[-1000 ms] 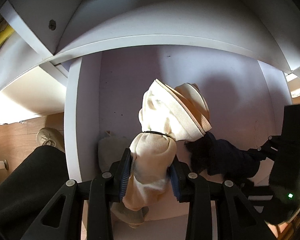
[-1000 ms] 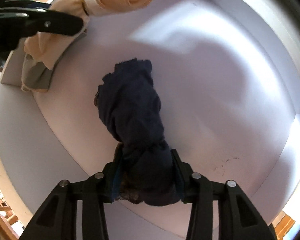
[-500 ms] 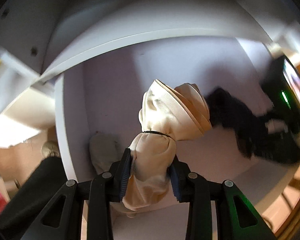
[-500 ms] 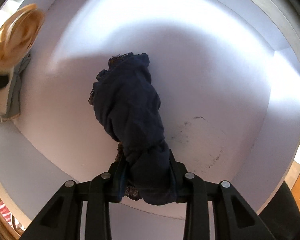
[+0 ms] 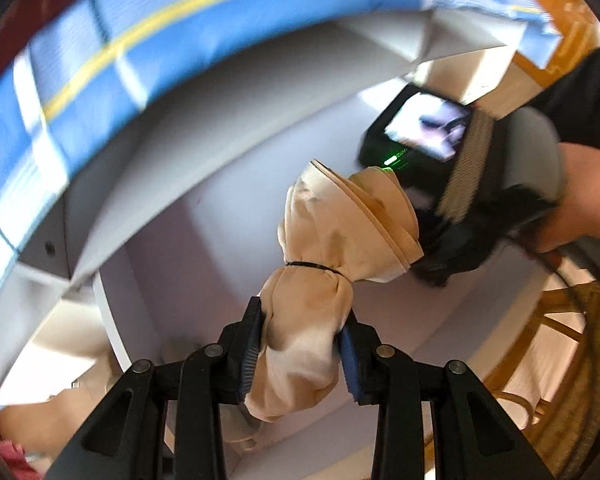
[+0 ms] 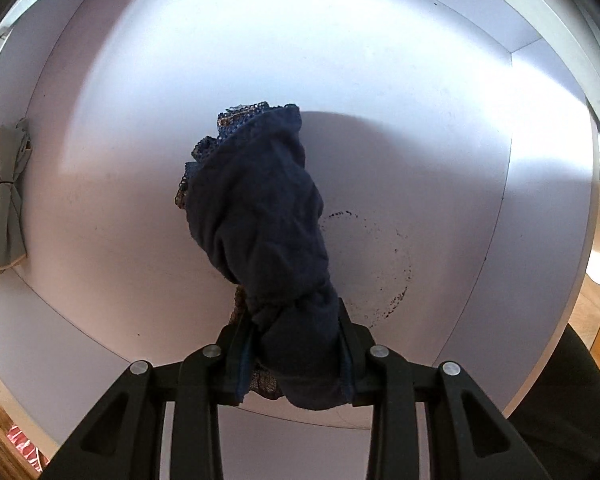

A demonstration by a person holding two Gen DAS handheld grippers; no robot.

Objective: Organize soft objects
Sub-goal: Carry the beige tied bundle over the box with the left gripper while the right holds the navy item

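Since earlier frames, left gripper pulled back from white shelf compartment; blue-and-yellow striped surface appeared across upper left of left view. Gripper clamped on cream cloth bundle tied with black band, held at frame centre. Right gripper rolled; jaws pinched navy cloth bundle above compartment floor, centre frame. Grey tied bundle lay at left edge against wall. Person's hand at right edge of left view.
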